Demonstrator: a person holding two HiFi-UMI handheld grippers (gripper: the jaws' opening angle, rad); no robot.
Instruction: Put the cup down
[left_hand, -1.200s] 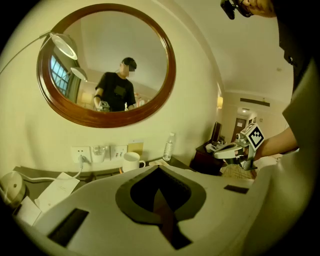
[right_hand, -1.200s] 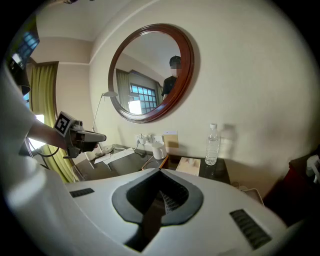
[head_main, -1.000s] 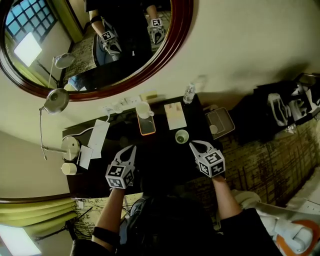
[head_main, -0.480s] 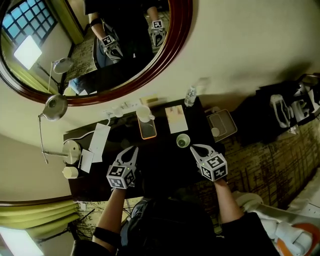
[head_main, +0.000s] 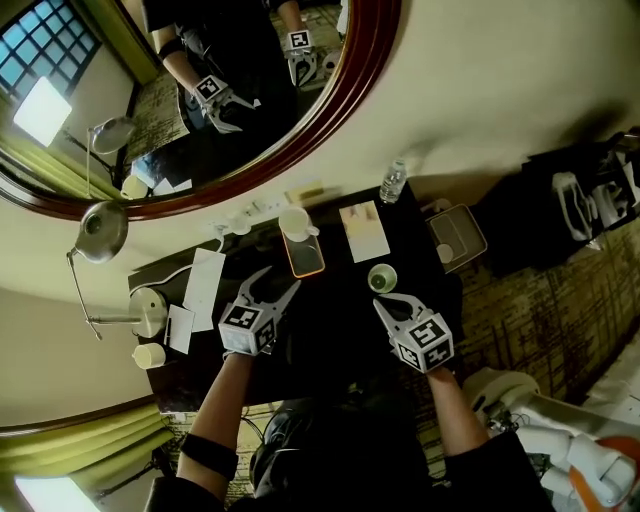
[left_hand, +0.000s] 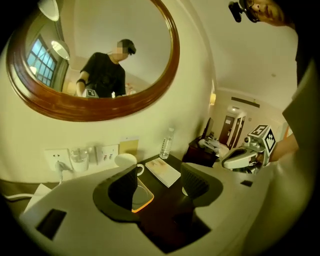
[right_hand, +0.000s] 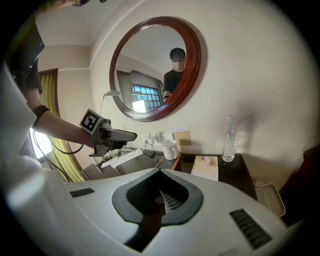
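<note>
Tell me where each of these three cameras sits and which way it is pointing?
Head view: on the person's head, looking steeply down at the desk; both forearms, left gripper and right gripper show.
Left gripper view: rides the left gripper, facing the mirror and mug; its jaws, just opening, hold nothing; right gripper at right.
Right gripper view: rides the right gripper, facing the same wall; jaws shut, empty; left gripper at left.
Shared: both gripper views show the mug, bottle and mirror.
</note>
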